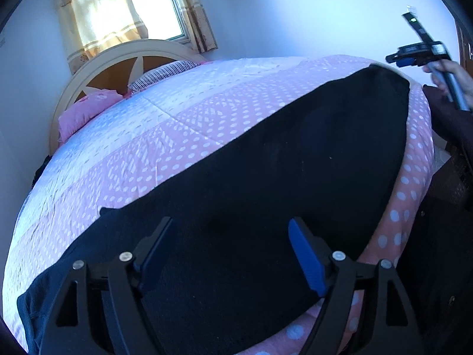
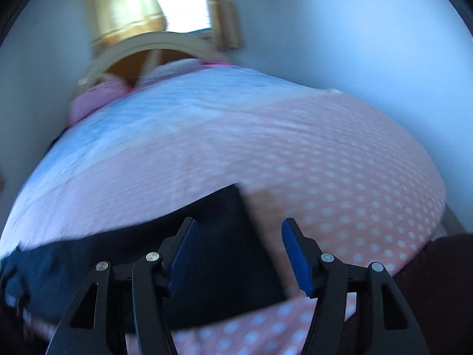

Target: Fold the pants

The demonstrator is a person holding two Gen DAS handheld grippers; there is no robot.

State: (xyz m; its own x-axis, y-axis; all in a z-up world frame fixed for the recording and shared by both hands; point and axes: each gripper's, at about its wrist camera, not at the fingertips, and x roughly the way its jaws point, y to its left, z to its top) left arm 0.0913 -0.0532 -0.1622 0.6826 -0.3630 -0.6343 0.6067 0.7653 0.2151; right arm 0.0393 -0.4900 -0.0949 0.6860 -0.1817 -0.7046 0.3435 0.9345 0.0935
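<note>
Dark pants (image 1: 266,162) flat on polka-dot bed (image 1: 177,136). Left hand-held gripper (image 1: 230,254) released above them; right hand-held gripper (image 2: 239,254) released, apparently over pants edge, view blurred.

Both wrist views low over bed (image 1: 207,112), facing headboard (image 1: 124,56)

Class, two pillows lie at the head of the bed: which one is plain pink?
The pink pillow, nearest the left edge of the bed; the striped pillow beside it has dark lines.
</note>
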